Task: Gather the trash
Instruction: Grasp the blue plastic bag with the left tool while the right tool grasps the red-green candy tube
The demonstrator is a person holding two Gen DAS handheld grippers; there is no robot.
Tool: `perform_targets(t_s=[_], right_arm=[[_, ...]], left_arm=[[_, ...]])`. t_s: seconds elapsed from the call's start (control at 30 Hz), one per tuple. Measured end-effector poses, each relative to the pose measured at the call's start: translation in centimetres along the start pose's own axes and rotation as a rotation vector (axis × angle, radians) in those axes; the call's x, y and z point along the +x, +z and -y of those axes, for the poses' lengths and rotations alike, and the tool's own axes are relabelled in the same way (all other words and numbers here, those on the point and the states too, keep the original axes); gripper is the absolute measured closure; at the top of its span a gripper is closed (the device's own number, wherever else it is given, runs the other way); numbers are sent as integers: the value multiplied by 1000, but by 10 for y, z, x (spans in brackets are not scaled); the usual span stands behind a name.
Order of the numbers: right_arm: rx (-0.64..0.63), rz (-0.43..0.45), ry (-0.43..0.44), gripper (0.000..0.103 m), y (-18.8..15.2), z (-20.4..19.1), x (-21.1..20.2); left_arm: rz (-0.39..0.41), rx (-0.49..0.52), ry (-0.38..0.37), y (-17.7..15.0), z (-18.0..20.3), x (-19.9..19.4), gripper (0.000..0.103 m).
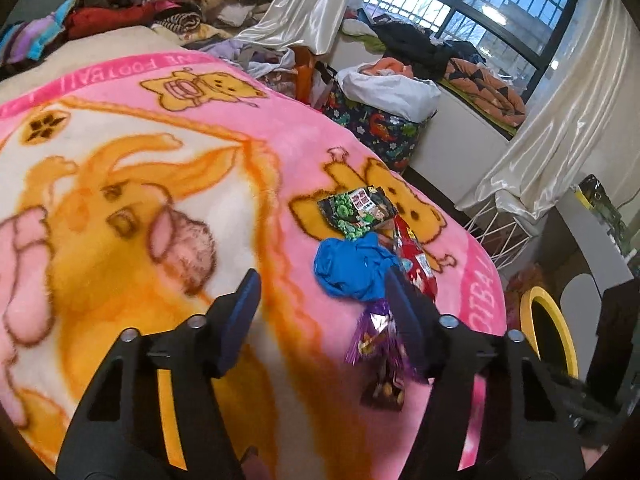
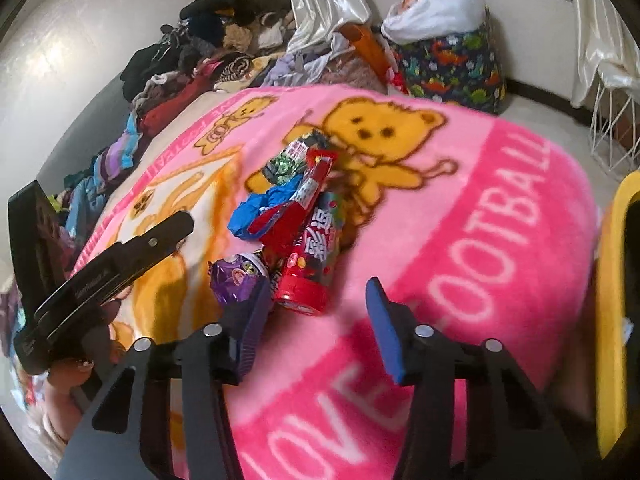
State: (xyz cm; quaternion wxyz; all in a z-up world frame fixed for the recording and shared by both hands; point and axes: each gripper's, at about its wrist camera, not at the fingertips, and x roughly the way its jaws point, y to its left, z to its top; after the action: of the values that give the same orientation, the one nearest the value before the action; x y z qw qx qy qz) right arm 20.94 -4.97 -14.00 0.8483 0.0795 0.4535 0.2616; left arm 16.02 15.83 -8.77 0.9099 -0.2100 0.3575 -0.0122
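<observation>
Both grippers part-open, empty: right gripper (image 2: 320, 320) beside red tube (image 2: 308, 276), left gripper (image 1: 320, 300) beside purple wrapper (image 1: 380, 344). Trash pile on pink blanket (image 2: 500, 208). Risks: pads snag fleece; tube rolls away; blue crumple (image 1: 352, 270), thin wrappers slip.

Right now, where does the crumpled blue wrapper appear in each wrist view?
Left wrist view: the blue wrapper lies right of centre on the pink blanket, just past the right finger's tip.
Right wrist view: the blue wrapper lies left of centre, above the purple wrapper.
Shared landmark: the dinosaur-print bag on the floor beyond the bed.
</observation>
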Motion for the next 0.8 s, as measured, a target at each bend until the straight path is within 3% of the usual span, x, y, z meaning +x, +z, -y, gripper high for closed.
perform_targets(t_s=[0.27, 0.57, 0.73, 0.8], right_arm=[[-3, -31, -9, 65, 7, -2, 24], [45, -64, 17, 66, 13, 4, 50], [60, -69, 26, 68, 10, 11, 50], [86, -64, 28, 68, 8, 17, 45]], left_arm=[[-55, -37, -43, 2, 0, 30, 58], [-111, -68, -65, 3, -3, 56, 65], [-129, -60, -87, 1, 4, 62, 87], [-129, -39, -85, 0, 8, 61, 90]])
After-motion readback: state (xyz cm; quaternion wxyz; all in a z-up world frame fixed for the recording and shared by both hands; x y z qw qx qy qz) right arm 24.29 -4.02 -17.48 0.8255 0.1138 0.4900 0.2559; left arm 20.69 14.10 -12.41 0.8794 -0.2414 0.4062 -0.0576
